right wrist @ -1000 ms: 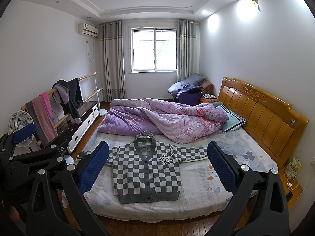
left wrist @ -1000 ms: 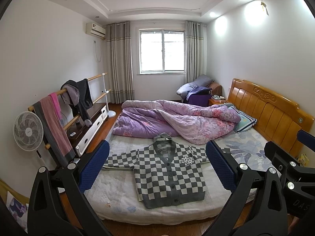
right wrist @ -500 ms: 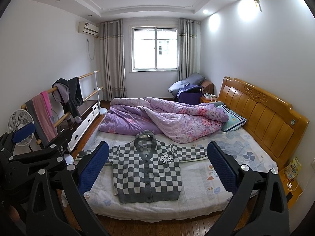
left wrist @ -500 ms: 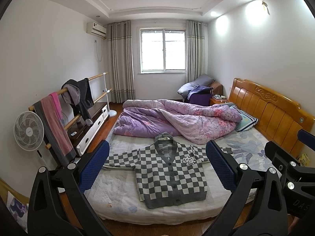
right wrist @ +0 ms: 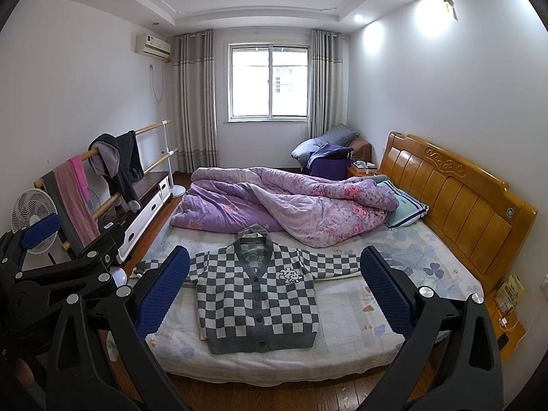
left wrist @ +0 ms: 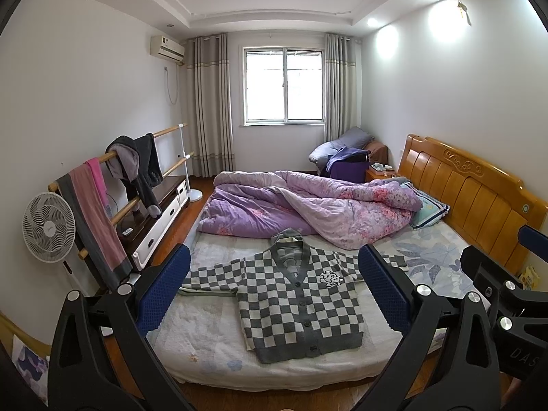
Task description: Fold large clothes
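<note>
Bed [left wrist: 212, 335]: pale quilted sheet, carved wooden headboard [left wrist: 472, 188] at right. Rumpled purple floral duvet [left wrist: 308, 205] at the far side. Grey-white checkered knit cardigan [left wrist: 298, 301] lies flat, sleeves spread, near edge. Left gripper [left wrist: 274, 291] and right gripper [right wrist: 274, 291]: both wide open, empty, blue textured pads.

Grey-and-white checked cardigan [left wrist: 298, 294] [right wrist: 257, 294] lies flat, buttoned, front up, sleeves spread sideways, at lower centre of both frames.

White-walled bedroom, curtained window [left wrist: 284, 85] at far end, wooden headboard [left wrist: 472, 188] right, wood floor [right wrist: 274, 394].
</note>
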`<state>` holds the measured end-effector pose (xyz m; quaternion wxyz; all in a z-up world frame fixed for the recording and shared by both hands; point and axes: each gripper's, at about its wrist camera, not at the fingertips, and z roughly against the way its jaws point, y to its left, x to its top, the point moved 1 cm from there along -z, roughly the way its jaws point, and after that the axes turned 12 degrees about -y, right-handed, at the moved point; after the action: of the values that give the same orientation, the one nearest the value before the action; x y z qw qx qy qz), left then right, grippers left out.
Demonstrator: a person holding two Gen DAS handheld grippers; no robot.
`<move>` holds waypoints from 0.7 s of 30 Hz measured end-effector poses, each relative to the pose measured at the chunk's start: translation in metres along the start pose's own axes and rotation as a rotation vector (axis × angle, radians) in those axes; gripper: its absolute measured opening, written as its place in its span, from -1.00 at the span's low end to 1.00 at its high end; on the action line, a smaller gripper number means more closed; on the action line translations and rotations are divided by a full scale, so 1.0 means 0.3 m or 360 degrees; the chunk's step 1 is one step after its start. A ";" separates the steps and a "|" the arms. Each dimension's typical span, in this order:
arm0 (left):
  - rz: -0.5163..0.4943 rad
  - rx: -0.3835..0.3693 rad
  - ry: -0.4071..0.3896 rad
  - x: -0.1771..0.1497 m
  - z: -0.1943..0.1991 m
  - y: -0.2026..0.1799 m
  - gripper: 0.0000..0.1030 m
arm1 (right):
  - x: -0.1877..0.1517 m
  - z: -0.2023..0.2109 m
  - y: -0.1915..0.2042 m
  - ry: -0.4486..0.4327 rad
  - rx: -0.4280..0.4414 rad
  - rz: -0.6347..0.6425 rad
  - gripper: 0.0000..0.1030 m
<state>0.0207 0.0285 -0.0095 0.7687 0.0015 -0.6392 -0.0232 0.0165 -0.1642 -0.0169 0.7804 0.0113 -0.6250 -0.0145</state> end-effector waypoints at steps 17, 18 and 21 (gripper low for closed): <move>0.0002 -0.0004 0.0016 -0.025 -0.031 0.042 0.91 | -0.013 -0.045 0.056 0.0027 -0.0021 0.0008 0.86; 0.0002 -0.0005 0.0019 -0.028 -0.039 0.050 0.91 | -0.014 -0.049 0.062 0.0029 -0.0025 0.0009 0.86; 0.0003 -0.0015 0.0032 -0.045 -0.056 0.078 0.91 | -0.021 -0.065 0.087 0.0038 -0.0034 0.0011 0.86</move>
<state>0.0356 0.0518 -0.0250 0.7752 -0.0025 -0.6313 -0.0254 0.0345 -0.1380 -0.0264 0.7880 0.0009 -0.6154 -0.0184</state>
